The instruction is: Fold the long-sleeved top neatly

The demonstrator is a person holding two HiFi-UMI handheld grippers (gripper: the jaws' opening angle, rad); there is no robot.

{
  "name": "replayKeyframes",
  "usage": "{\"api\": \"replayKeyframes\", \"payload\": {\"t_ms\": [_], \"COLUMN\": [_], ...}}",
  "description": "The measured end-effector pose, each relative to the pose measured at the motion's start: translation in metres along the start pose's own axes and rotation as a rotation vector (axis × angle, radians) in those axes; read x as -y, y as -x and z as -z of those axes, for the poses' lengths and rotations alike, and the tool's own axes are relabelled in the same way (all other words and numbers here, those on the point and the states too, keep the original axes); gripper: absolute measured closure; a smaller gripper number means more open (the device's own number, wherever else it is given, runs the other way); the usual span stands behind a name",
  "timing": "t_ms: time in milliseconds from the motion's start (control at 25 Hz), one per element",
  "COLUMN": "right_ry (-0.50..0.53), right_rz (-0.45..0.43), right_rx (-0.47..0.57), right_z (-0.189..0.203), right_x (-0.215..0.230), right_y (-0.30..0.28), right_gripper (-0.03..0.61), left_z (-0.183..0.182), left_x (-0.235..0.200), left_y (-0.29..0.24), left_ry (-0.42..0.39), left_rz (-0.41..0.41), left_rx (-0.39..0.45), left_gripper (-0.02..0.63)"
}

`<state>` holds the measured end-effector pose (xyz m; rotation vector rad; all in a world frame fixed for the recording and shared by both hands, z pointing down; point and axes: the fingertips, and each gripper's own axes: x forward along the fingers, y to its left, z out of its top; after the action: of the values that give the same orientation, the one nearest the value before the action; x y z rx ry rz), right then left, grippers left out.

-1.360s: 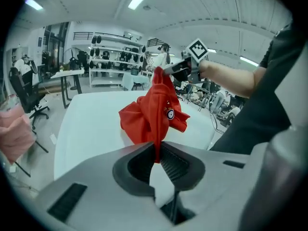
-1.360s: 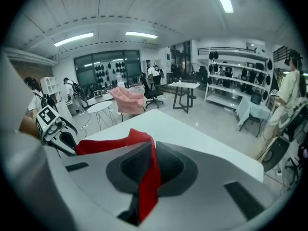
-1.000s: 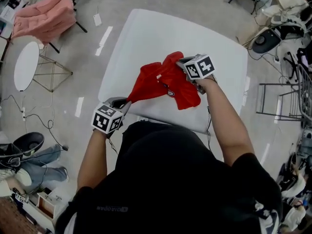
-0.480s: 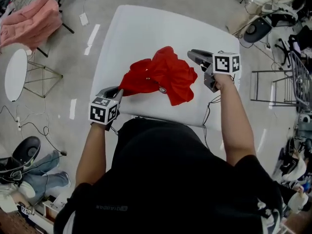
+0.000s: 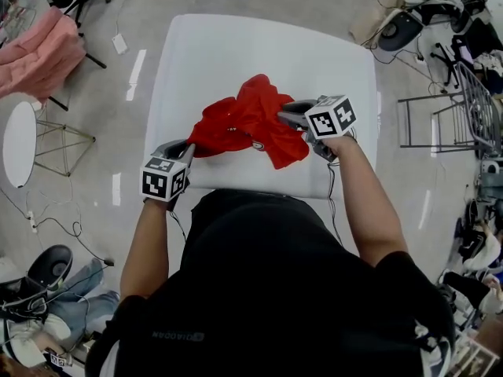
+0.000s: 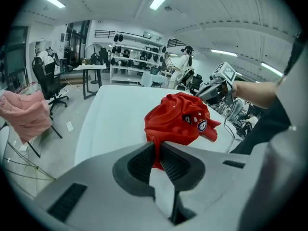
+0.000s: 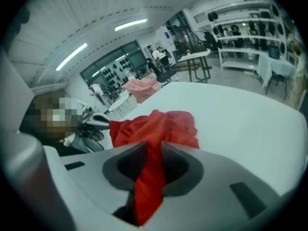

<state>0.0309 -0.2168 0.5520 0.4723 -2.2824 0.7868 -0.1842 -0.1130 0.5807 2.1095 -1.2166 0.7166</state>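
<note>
A crumpled red long-sleeved top (image 5: 247, 120) lies bunched on the white table (image 5: 236, 45), near its front edge. My left gripper (image 5: 189, 148) is at the top's left end, shut on a thin strip of red cloth (image 6: 155, 150) pulled taut from the heap (image 6: 178, 121). My right gripper (image 5: 283, 116) is at the top's right side. Its jaws have just been closing and stand apart around a fold of red cloth (image 7: 153, 153) that runs between them. The heap (image 7: 159, 124) lies just beyond them.
A pink garment (image 5: 39, 49) is draped over a chair at the far left, above a small round white table (image 5: 17, 132). Metal racks (image 5: 464, 108) and chairs stand to the right. Bare tabletop stretches behind the top.
The right gripper let go of the top, swung out to the right with jaws apart, then came back to the top's right edge. The left gripper kept its hold and drifted slightly.
</note>
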Motion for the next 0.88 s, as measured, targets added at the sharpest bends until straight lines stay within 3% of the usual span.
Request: {"api": "replayKeyframes", "payload": {"t_ms": [80, 280, 400, 640, 880], "right_ry": [0.129, 0.389, 0.462, 0.351, 0.132], "right_rz": [0.011, 0.003, 0.007, 0.04, 0.082], "right_rx": [-0.025, -0.124, -0.191, -0.078, 0.098], "right_z": [0.007, 0.044, 0.067, 0.043, 0.012], "right_x": [-0.022, -0.08, -0.092, -0.081, -0.054], "right_y": [-0.002, -0.016, -0.027, -0.007, 0.015], "right_gripper": [0.522, 0.528, 0.517, 0.431, 0.42], "left_z": [0.002, 0.004, 0.003, -0.004, -0.02], "left_x": [0.0, -0.012, -0.02, -0.038, -0.055], "left_y": [-0.002, -0.002, -0.003, 0.001, 0.007], "left_ry": [-0.008, 0.008, 0.021, -0.035, -0.042], "left_rz": [0.006, 0.006, 0.004, -0.025, -0.042], "left_rx": [-0.006, -0.009, -0.002, 0.012, 0.048], "left_gripper": [0.578, 0.578, 0.578, 0.578, 0.578]}}
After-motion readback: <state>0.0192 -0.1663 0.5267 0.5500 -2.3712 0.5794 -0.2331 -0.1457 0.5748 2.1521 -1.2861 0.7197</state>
